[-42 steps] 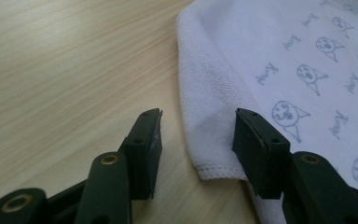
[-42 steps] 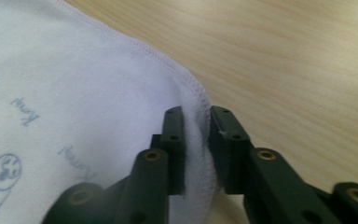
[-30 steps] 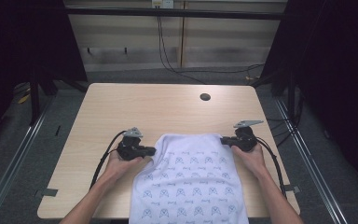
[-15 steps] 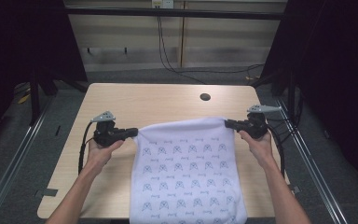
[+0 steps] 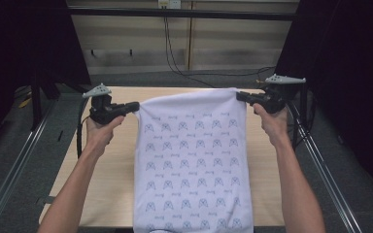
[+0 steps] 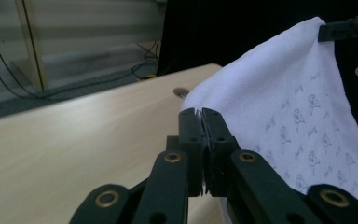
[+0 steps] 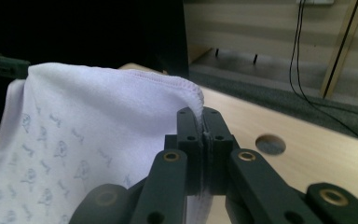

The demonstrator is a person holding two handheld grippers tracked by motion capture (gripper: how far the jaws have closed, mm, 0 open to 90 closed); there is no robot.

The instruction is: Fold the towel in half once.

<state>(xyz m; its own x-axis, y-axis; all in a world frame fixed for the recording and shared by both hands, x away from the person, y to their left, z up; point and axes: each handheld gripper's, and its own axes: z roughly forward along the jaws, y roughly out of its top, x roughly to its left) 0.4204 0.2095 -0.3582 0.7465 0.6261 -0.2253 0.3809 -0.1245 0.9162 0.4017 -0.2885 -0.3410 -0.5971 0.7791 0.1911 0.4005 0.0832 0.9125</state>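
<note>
A white printed towel hangs stretched above the wooden bench, its lower end trailing off the 6 o'clock edge. The left gripper has its jaws clamped on the 10 o'clock corner, and the right gripper pinches the 2 o'clock corner.

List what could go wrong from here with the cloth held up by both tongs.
1. The left tongs and right tongs each pinch only a corner of the white patterned cloth, so a corner could slip free.
2. Its lower end hangs over the near edge of the light wooden table and may snag there.
</note>
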